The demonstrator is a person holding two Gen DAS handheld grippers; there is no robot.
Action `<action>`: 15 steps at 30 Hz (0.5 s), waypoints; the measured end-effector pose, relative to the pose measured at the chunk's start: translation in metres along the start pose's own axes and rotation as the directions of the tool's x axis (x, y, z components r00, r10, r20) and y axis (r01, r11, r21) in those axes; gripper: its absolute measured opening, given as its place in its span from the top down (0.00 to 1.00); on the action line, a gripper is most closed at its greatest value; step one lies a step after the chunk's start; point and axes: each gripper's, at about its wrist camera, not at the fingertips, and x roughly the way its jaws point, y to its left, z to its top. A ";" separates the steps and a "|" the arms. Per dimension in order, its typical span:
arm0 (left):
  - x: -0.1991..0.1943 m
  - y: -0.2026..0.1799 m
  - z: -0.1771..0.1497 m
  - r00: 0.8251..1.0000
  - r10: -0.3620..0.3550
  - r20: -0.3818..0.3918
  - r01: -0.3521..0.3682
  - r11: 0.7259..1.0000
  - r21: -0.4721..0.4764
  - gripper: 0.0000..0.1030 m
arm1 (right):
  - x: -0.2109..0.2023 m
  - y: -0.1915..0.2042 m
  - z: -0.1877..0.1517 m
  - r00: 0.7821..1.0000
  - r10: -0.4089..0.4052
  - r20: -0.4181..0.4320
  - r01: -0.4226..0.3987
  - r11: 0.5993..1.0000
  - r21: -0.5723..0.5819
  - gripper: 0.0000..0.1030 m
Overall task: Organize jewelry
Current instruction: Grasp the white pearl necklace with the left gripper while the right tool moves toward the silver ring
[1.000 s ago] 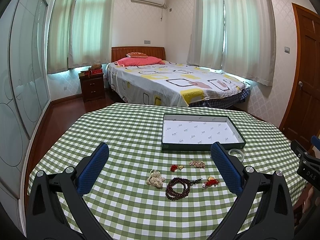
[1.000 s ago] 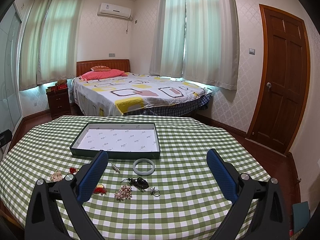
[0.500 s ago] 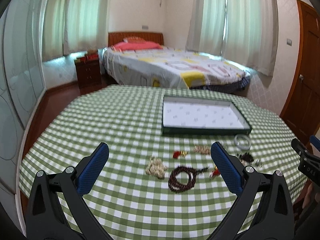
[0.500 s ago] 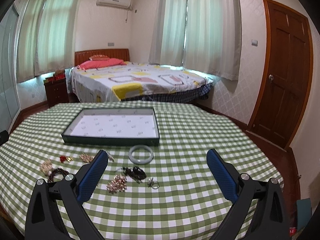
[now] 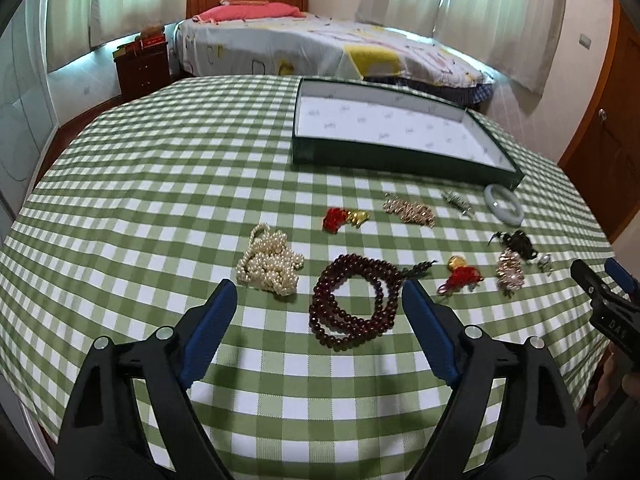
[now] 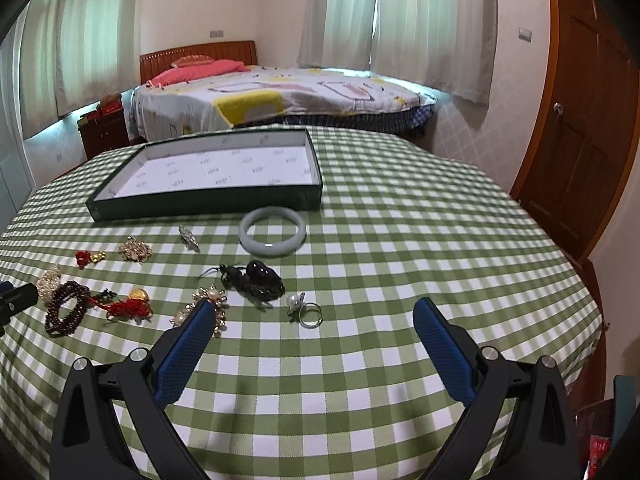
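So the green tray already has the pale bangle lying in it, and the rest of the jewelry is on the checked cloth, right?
Not quite: the bangle lies on the cloth just in front of the tray, which holds nothing. The right wrist view shows it.

On the table [image 5: 160,184]: one tray [image 5: 400,160], one jade bangle [image 6: 273,231], one ring [image 6: 310,314], one pearl strand [image 5: 269,265], one dark bead strand [image 5: 354,299], two red-and-gold charms [image 5: 345,218].
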 end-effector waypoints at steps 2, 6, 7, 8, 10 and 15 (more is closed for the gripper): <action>0.006 0.005 0.001 1.000 0.011 -0.014 -0.011 1.000 -0.012 0.22 | 0.005 0.000 0.000 1.000 0.003 -0.014 -0.003 1.000 -0.001 0.07; 0.020 0.025 0.006 0.999 0.023 -0.047 -0.025 0.998 -0.062 0.30 | 0.010 0.000 0.000 1.000 0.007 -0.027 -0.007 1.000 0.000 0.07; 0.024 0.028 0.008 0.998 0.023 -0.052 -0.026 0.997 -0.068 0.32 | 0.012 0.000 0.000 0.999 0.008 -0.031 -0.008 1.000 0.001 0.07; 0.028 0.031 0.009 0.998 0.024 -0.056 -0.028 0.997 -0.075 0.36 | 0.013 0.000 0.000 0.999 0.008 -0.033 -0.008 1.000 0.002 0.07; 0.033 0.036 0.011 0.998 0.029 -0.064 -0.034 0.996 -0.082 0.37 | 0.016 -0.001 0.001 0.999 0.008 -0.037 -0.008 1.000 0.005 0.07; 0.048 0.036 0.013 0.995 0.041 -0.090 -0.045 0.998 -0.051 0.42 | 0.020 -0.001 0.002 0.999 0.012 -0.048 -0.011 1.000 0.008 0.07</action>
